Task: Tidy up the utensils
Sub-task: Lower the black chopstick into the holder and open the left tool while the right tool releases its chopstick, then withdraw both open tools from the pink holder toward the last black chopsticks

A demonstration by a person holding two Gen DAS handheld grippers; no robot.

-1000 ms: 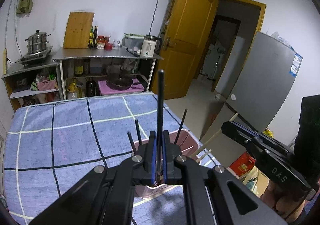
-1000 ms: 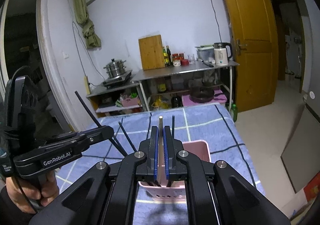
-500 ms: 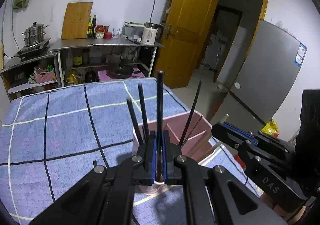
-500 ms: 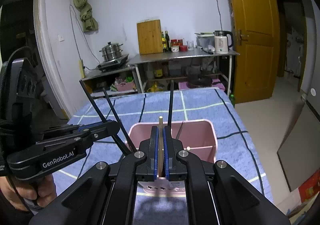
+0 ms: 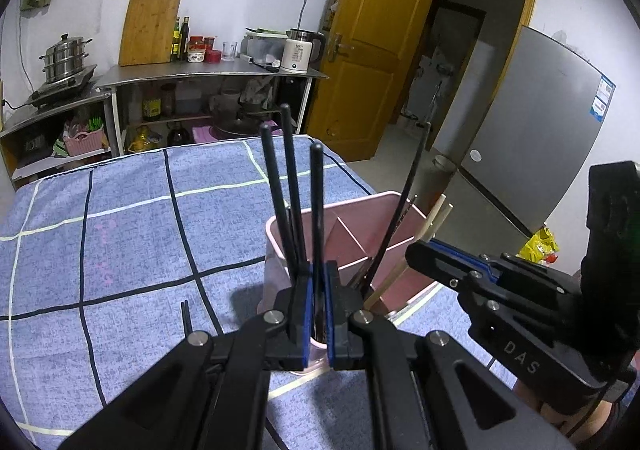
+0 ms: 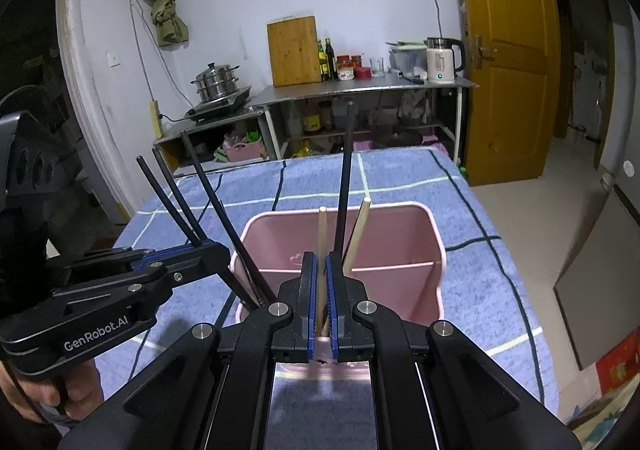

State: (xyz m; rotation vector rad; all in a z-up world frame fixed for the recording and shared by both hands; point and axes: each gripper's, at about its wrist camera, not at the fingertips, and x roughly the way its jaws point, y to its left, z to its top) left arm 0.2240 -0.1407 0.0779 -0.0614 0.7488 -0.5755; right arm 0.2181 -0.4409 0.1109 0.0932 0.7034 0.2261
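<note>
A pink divided holder (image 5: 276,234) stands on the blue checked cloth. My left gripper (image 5: 318,274) is shut on an upright black chopstick (image 5: 317,210) whose lower end dips into the holder's near-left compartment, beside two more black chopsticks (image 5: 280,190). In the right wrist view my right gripper (image 6: 322,262) is shut on a pale wooden chopstick (image 6: 322,238) over the holder (image 6: 400,206). Another wooden chopstick (image 6: 358,230) and a black one (image 6: 345,178) lean inside. The left gripper (image 6: 216,250) shows at the left, the right gripper (image 5: 416,252) at the right of the left wrist view.
One loose black chopstick (image 5: 186,316) lies on the cloth (image 5: 120,230) left of the holder. Behind the table stand steel shelves (image 6: 360,90) with a kettle, bottles and a cutting board. A yellow door (image 6: 512,50) and a grey fridge (image 5: 540,130) are on the right.
Both grippers have sunk toward the pink holder with their chopsticks, so the holder now looks larger and nearer. The sticks' lower ends now reach into its compartments.
</note>
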